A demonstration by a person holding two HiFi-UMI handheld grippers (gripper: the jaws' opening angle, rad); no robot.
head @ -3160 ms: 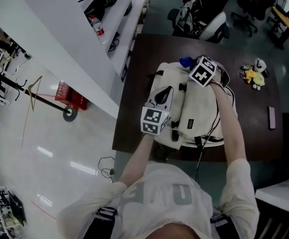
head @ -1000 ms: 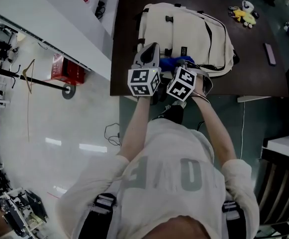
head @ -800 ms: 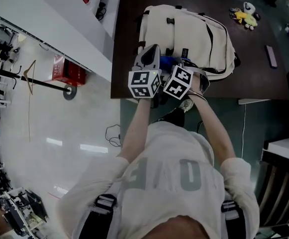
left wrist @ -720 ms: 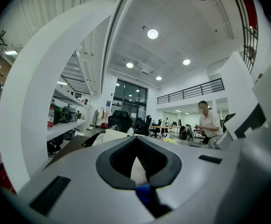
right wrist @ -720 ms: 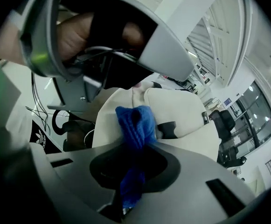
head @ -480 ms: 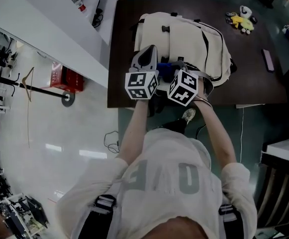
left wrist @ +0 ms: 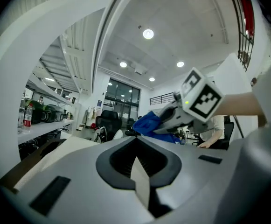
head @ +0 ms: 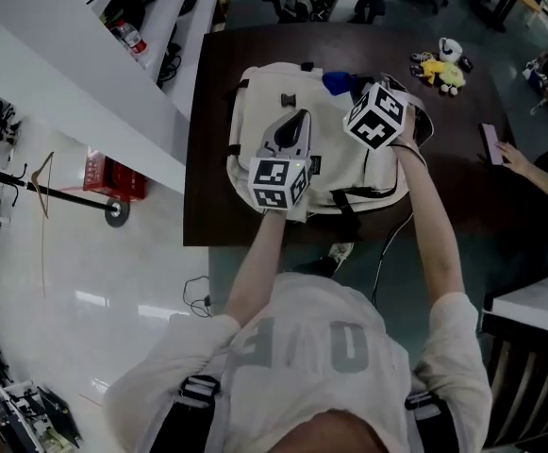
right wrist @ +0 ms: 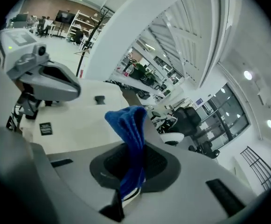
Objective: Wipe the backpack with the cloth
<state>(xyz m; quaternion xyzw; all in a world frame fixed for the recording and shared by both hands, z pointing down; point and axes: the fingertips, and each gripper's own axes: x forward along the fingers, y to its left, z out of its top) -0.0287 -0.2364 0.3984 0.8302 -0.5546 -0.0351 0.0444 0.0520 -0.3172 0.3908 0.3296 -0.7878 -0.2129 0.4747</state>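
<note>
Now: cloth held at backpack's far end

A blue folded cloth [head: 340, 83] is clamped in the right hand-held gripper [head: 353, 93], at the far end of the cream fabric backpack [head: 255, 97], which is laid flat on the dark brown table [head: 206, 210]. The left hand-held gripper [head: 298, 119] is closed, empty, over the backpack's middle.

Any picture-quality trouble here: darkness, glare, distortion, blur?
Head view: dim, the dark table low in contrast, the cream backpack readable. Left gripper view: heavy fisheye bending, black corners, ceiling lights glaring. Right gripper view: same fisheye; the blue cloth in the right hand-held gripper is sharp.
</note>
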